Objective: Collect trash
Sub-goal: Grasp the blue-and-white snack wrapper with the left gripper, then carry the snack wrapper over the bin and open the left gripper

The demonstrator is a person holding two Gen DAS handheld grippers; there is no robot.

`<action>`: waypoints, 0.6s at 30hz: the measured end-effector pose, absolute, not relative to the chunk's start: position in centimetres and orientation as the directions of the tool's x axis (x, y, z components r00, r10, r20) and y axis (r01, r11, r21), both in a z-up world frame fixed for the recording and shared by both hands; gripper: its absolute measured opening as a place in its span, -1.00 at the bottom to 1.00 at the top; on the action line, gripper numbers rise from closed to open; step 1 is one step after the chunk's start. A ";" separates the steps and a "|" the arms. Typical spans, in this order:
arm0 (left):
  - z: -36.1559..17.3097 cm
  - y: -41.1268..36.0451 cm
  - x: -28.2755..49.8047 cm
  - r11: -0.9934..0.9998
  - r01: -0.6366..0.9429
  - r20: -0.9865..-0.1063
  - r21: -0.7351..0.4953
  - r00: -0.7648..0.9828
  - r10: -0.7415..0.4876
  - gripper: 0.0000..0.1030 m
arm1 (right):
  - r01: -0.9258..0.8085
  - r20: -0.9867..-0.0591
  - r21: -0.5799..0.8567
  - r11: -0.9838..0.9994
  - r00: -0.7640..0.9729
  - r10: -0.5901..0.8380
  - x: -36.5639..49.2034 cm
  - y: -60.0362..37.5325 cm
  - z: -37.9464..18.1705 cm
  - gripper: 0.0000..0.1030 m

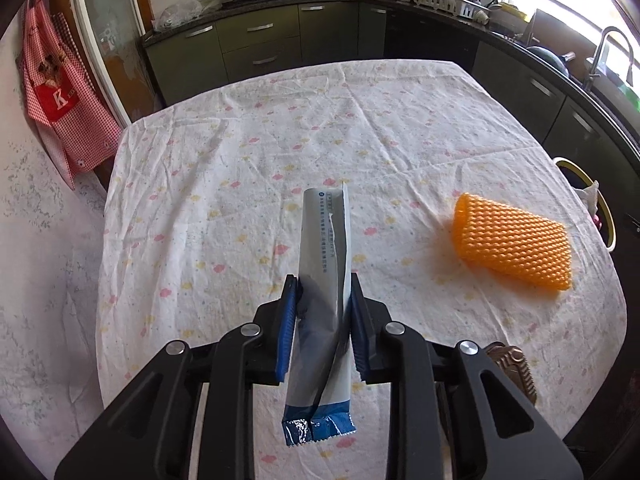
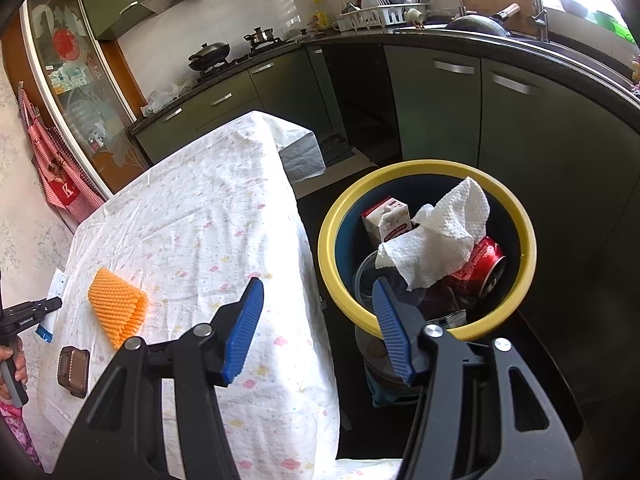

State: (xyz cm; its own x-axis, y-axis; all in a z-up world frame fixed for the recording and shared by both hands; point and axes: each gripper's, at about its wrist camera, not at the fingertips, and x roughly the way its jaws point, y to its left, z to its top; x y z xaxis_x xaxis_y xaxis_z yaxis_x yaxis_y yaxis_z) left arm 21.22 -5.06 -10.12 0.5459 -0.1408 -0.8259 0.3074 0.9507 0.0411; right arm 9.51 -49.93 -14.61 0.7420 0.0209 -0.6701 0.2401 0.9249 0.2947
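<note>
A long white wrapper with a blue end (image 1: 325,240) hangs above the tablecloth, and my left gripper (image 1: 323,294) is shut on its middle. The right wrist view shows that gripper (image 2: 54,304) at the left edge, the wrapper (image 2: 56,285) in it. An orange foam net (image 1: 512,240) (image 2: 116,306) lies on the cloth to the right of the wrapper. A brown ribbed piece (image 2: 73,366) (image 1: 512,364) lies near the front edge. My right gripper (image 2: 318,284) stands open with nothing in it, between the table edge and the yellow-rimmed bin (image 2: 326,264).
The bin holds a paper towel (image 2: 440,236), a red can (image 2: 486,264) and a small carton (image 2: 387,220). The table (image 1: 280,132) wears a white patterned cloth. Green cabinets (image 2: 436,108) and a counter run behind. A red checked apron (image 1: 60,104) hangs at left.
</note>
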 end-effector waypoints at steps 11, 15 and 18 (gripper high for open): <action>-3.0 -13.7 19.0 0.844 0.534 -0.754 0.036 0.569 -0.329 -0.51 | 0.295 -0.652 0.304 0.906 0.758 -0.028 7.6 -52.0 -14.1 0.05; -1.4 -20.0 19.3 0.757 0.653 -0.740 0.022 0.519 -0.427 -0.51 | 0.334 -0.646 0.309 0.890 0.761 -0.061 6.2 -53.8 -14.1 0.05; -1.1 -25.6 19.5 0.681 0.732 -0.744 0.013 0.462 -0.483 -0.51 | 0.368 -0.644 0.315 0.875 0.760 -0.088 4.9 -55.4 -14.4 0.05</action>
State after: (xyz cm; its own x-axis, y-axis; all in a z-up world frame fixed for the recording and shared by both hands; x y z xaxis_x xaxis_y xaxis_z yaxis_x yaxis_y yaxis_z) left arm 19.53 -25.57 -1.07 0.4624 -0.4829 -0.7437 0.7322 0.6810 0.0131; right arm 4.94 -55.40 -14.40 0.7599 -0.0879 -0.6441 0.3681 0.8748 0.3149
